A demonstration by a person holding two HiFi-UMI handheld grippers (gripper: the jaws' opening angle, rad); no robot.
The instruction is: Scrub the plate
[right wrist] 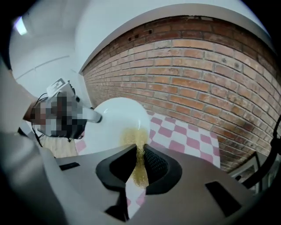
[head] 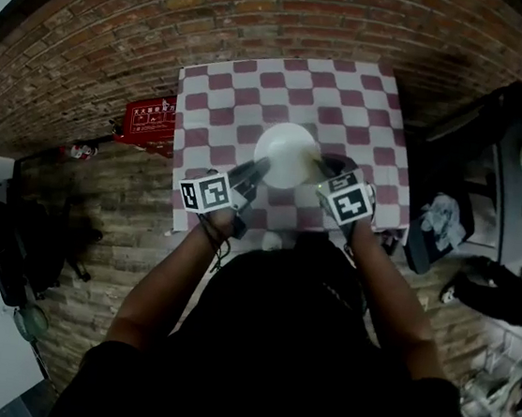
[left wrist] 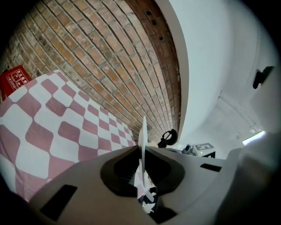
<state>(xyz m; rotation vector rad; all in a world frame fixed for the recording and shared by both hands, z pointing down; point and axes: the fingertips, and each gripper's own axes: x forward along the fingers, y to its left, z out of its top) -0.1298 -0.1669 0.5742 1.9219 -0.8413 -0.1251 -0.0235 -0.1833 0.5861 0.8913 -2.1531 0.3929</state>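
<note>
**Here, a white plate gripped on edge and met by a scrubber over a checked table**

Seen from the head view, a person leans over a small table point(head: 349, 110) covered in a dark pink and white checked cloth. Both forearms reach forward, each hand holding a gripper. A round white plate point(head: 286, 154) sits between the two grippers, over the middle of the cloth. No view shows whether its lower edge touches the table.

The left gripper point(head: 258, 169) is clamped on the plate's rim. In the left gripper view the plate appears edge-on, as a thin upright white line. It runs straight up from between the jaws, which stand narrow and pinch it from both sides.

The right gripper point(head: 327, 170) comes in from the other side. Its jaws are closed on a yellowish-gold scrubber point(right wrist: 138, 145), a coarse, fuzzy pad that sticks out past the fingertips. In the right gripper view the scrubber's far end lies against the plate's white face, near its lower right part. The plate's face is tilted toward this gripper, and only the scrubber rests on it.

Brick surrounds the table. A red box point(head: 151, 116) with white print lies just beside the table's left edge.
</note>
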